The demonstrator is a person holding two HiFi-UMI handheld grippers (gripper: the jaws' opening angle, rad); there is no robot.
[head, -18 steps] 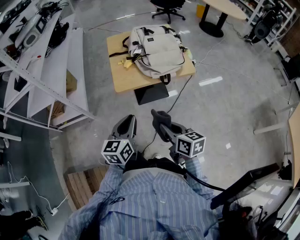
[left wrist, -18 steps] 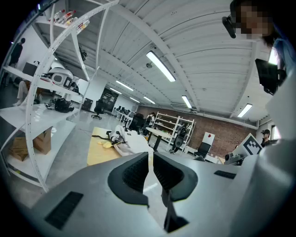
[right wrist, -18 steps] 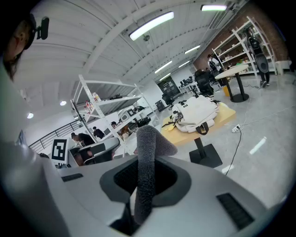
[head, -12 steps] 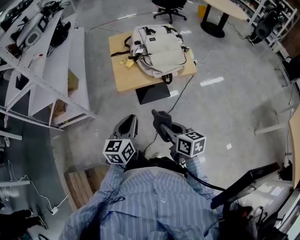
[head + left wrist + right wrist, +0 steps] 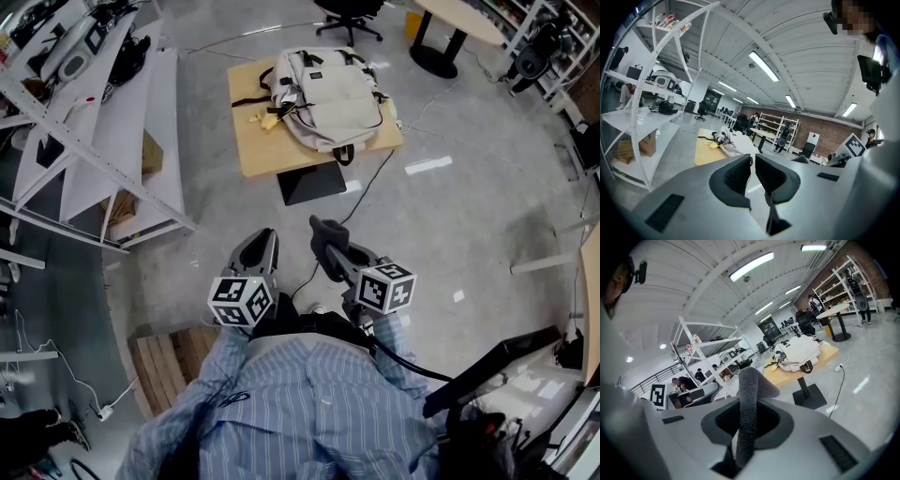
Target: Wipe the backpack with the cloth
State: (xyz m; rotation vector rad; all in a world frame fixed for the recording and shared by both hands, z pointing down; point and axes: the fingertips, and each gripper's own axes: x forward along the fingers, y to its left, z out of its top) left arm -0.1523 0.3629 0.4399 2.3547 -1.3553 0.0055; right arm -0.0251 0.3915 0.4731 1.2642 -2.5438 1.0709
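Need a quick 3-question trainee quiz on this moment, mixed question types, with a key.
1. True or false: the right gripper is shut on the grey cloth.
2. Pick one: the beige backpack lies A) on the floor, B) on the small wooden table, C) on the white shelving.
3. Fill in: the left gripper has its jaws ____, with nothing between them.
Key: 1 true; 2 B; 3 shut.
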